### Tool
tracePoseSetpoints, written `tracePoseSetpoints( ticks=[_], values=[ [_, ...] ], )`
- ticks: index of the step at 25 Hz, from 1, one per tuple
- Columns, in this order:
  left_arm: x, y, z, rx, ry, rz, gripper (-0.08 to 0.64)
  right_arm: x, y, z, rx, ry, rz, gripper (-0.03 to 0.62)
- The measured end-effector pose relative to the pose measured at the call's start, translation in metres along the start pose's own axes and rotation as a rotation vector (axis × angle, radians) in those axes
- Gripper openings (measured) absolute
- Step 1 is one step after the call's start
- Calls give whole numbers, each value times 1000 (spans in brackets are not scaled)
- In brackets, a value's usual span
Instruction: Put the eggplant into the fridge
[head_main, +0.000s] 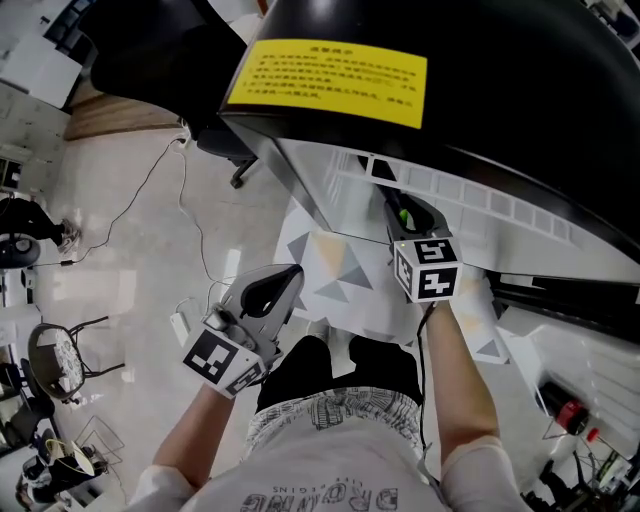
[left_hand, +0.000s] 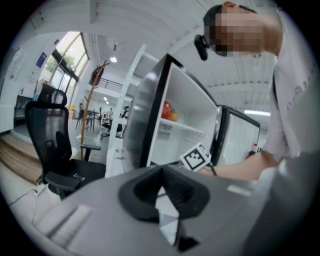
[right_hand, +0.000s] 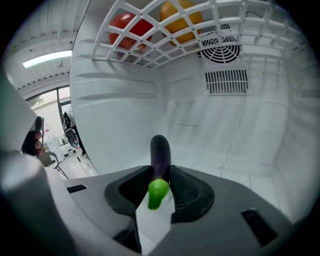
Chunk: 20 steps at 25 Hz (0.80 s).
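Eggplant (right_hand: 160, 155) is clamped near its green stem by the right gripper (right_hand: 161, 176), tip pointed into the fridge (right_hand: 120, 115) under the wire shelf (right_hand: 150, 47), likely for set-down. Left gripper (left_hand: 161, 187) is shut, empty, parked outside, clear of the opening.

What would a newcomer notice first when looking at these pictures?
The purple eggplant, green stem toward the camera, is gripped in the right claw inside the white fridge. Above it, a red fruit and an orange fruit lie on the wire shelf.
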<state>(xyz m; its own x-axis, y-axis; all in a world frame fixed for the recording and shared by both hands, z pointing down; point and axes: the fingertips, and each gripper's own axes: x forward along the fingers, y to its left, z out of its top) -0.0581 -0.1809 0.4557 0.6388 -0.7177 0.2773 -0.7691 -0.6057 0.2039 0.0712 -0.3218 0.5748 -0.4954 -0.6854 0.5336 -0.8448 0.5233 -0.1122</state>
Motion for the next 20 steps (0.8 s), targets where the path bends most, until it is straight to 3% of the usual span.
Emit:
tracePoseSetpoints(
  ticks=[20],
  values=[
    [1, 11, 2, -6, 0, 14, 8, 24, -5, -10, -158, 128, -94, 124]
  ],
)
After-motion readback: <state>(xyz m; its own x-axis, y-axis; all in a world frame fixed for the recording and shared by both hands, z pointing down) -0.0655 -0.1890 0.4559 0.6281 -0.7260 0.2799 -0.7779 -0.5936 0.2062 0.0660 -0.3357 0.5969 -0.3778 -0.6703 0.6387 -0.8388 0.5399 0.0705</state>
